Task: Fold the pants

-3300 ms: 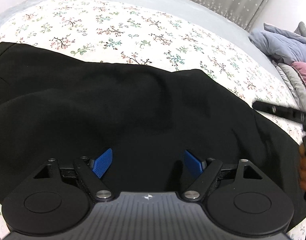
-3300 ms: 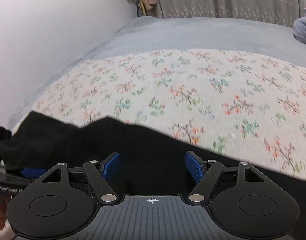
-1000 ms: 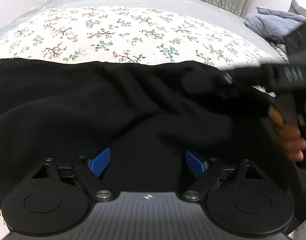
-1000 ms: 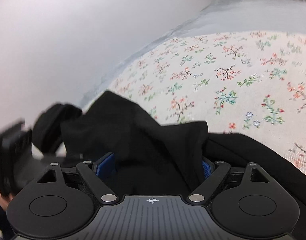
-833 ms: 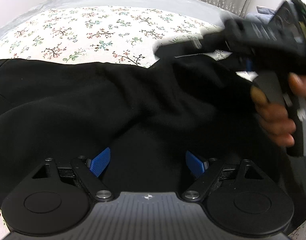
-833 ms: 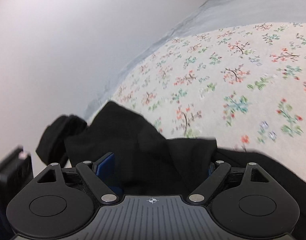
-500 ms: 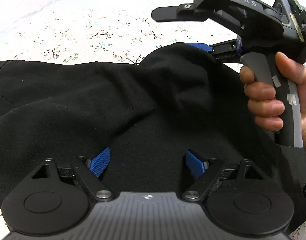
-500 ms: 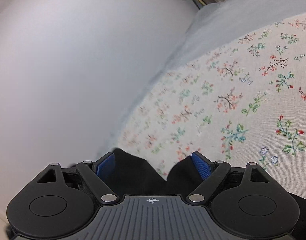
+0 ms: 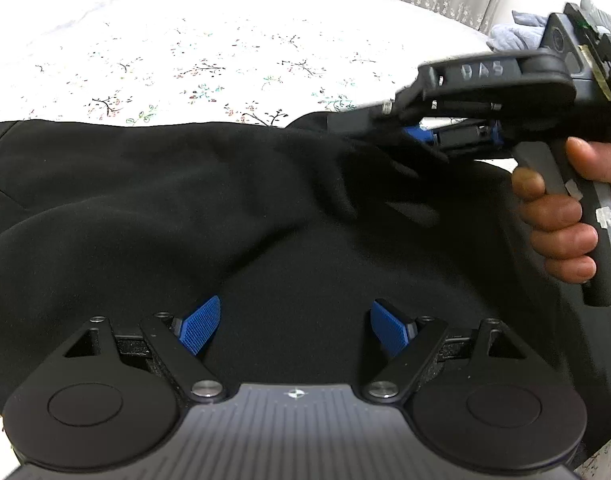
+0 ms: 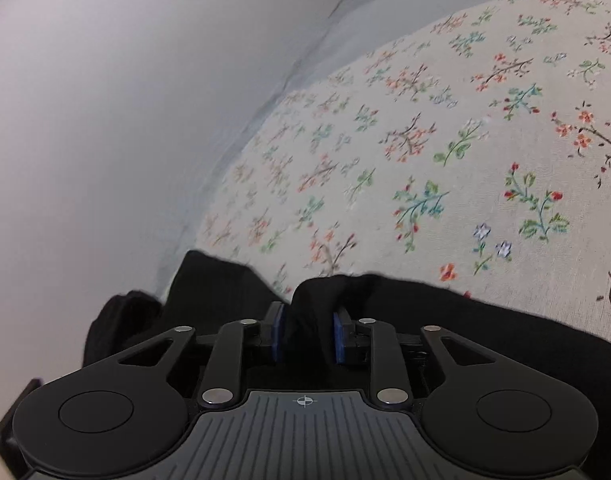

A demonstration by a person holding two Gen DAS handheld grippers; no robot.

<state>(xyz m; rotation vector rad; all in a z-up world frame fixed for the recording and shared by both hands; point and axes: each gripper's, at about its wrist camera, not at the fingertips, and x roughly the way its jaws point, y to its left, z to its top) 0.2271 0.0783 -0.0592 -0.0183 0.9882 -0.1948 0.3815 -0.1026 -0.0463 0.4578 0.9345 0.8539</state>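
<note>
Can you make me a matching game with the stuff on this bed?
Things:
1. pants
2. left gripper
3. right gripper
4. sheet

States:
A. covered in little flowers
B. open, with nothing between its fingers
C. black, spread across the bed
D. shut on a bunch of cloth

Pairs: 1-C, 2-B, 3-D, 4-A

left claw spread wide, right claw clamped
</note>
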